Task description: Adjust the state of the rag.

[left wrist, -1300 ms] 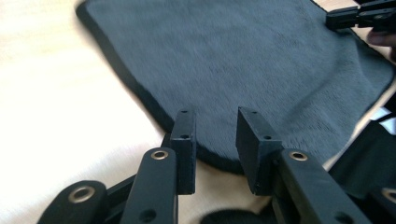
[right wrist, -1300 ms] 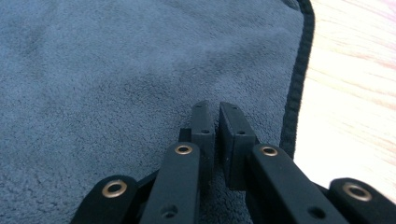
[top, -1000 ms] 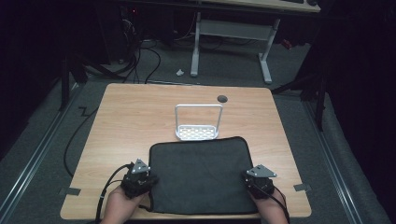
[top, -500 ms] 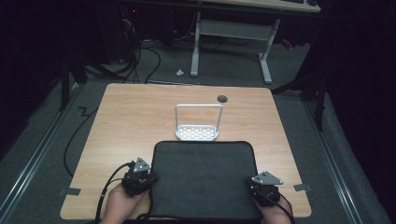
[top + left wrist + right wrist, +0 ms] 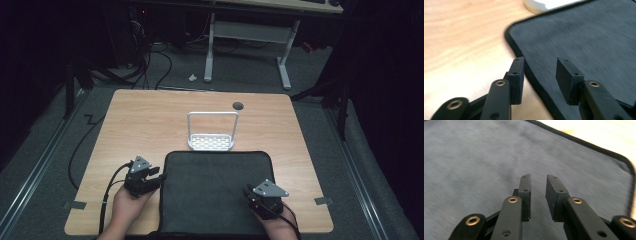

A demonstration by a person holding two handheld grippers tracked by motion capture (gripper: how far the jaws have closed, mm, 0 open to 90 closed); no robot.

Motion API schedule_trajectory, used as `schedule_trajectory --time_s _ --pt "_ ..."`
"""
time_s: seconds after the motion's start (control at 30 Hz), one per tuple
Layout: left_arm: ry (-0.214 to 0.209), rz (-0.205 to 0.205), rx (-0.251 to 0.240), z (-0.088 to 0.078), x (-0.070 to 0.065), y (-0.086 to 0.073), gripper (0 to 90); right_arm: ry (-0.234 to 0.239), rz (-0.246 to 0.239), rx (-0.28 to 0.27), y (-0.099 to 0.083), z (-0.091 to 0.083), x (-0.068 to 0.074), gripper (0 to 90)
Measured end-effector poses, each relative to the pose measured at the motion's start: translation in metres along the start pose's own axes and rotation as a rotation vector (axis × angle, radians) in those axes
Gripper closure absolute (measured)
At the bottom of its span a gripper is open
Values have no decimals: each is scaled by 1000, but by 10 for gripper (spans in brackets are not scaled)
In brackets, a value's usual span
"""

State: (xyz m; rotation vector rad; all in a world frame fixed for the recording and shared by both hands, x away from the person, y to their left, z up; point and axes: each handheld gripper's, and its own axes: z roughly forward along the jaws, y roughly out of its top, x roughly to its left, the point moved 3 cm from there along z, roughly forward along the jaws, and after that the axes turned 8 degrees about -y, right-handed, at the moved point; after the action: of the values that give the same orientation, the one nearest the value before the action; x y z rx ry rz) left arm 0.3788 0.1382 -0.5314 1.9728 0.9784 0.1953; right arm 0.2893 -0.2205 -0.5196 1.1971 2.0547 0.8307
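Observation:
A dark grey mat [image 5: 215, 192] lies flat on the near half of the wooden table [image 5: 150, 125]. My left gripper [image 5: 158, 179] sits at the mat's left edge. In the left gripper view my left gripper [image 5: 540, 62] is open, its jaws have just been opening, and the edge of the mat [image 5: 586, 37] runs under the gap untouched. My right gripper [image 5: 252, 196] hovers over the mat's near right corner. In the right gripper view my right gripper [image 5: 538, 178] stands open a little, having just been opening, with nothing between its jaws above the mat [image 5: 474, 157].
A white wire-framed stand [image 5: 211, 131] with a perforated base stands just beyond the mat's far edge; its base [image 5: 544, 3] peeks into the left gripper view. A round hole [image 5: 238, 105] is at the table's back. Tape marks [image 5: 322, 201] sit near the front corners.
Both grippers have opened and let go of the mat. Its far edge, bowed a second ago, now lies straight. The right gripper moved inward over the mat's corner; the left shifted slightly off the edge.

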Motion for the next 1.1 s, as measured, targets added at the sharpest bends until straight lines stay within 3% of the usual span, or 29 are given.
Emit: schedule_trajectory --time_s 0.23,0.4,0.67,0.8,0.97,1.0,1.1 --pt "11 -16 -14 23 15 14 525 37 -52 -37 18 8 32 723" --pt "25 -11 -25 34 23 20 501 71 -55 -46 27 13 49 718" --pt "57 -2 0 52 28 27 464 141 -71 -48 38 24 81 691" --pt "83 7 42 64 31 29 433 173 -83 -57 43 27 96 689" --pt "75 -5 27 68 30 32 539 197 -92 -59 46 29 109 676" --pt "53 -19 20 68 31 32 591 204 -98 -62 47 30 111 672" --pt "-31 -113 -1 65 40 30 756 221 -115 -65 48 31 120 674"
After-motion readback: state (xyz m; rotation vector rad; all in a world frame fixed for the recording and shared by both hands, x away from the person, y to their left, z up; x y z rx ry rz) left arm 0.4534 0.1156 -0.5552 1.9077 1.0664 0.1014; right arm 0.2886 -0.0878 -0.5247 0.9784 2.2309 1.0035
